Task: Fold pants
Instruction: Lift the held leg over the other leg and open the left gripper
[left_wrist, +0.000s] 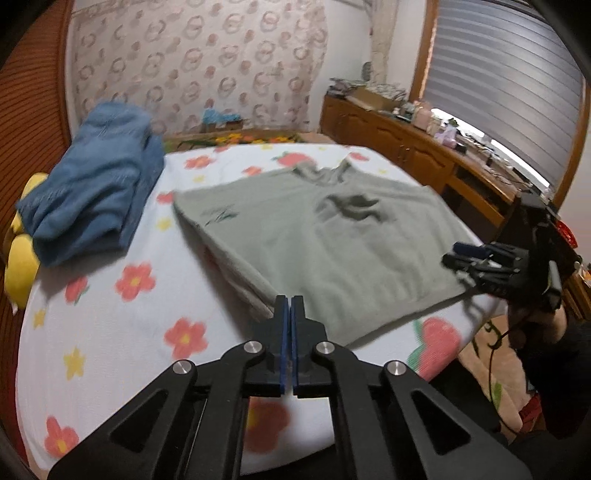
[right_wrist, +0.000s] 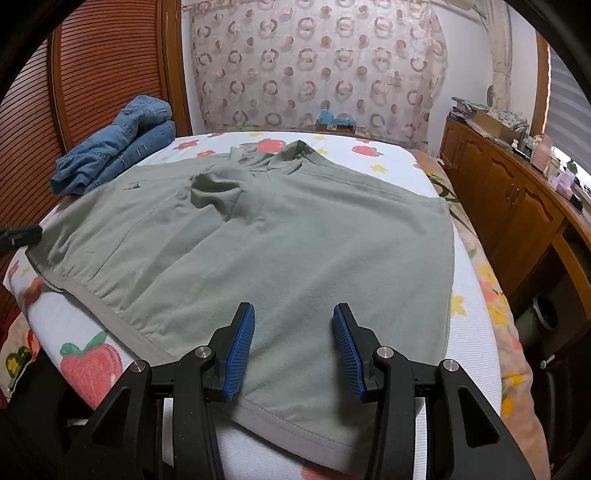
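Note:
Grey-green pants (left_wrist: 332, 240) lie spread flat on the flower-print cover (left_wrist: 122, 332), with a bunched fold near their middle (right_wrist: 218, 192). My left gripper (left_wrist: 288, 301) is shut, its blue pads together, with its tips at the pants' near-left corner. No cloth shows between the pads, and I cannot make out whether the tips pinch the edge. Its tip also shows at the far left in the right wrist view (right_wrist: 22, 234). My right gripper (right_wrist: 293, 321) is open above the pants' (right_wrist: 277, 240) near hem, nothing between its fingers; it also shows by their right edge (left_wrist: 461, 258).
Folded blue jeans (left_wrist: 92, 192) sit at the far-left corner of the cover (right_wrist: 118, 147). A yellow soft item (left_wrist: 22, 266) lies off the left edge. A wooden cabinet (right_wrist: 517, 206) with clutter on top runs along the right side. A patterned curtain hangs behind.

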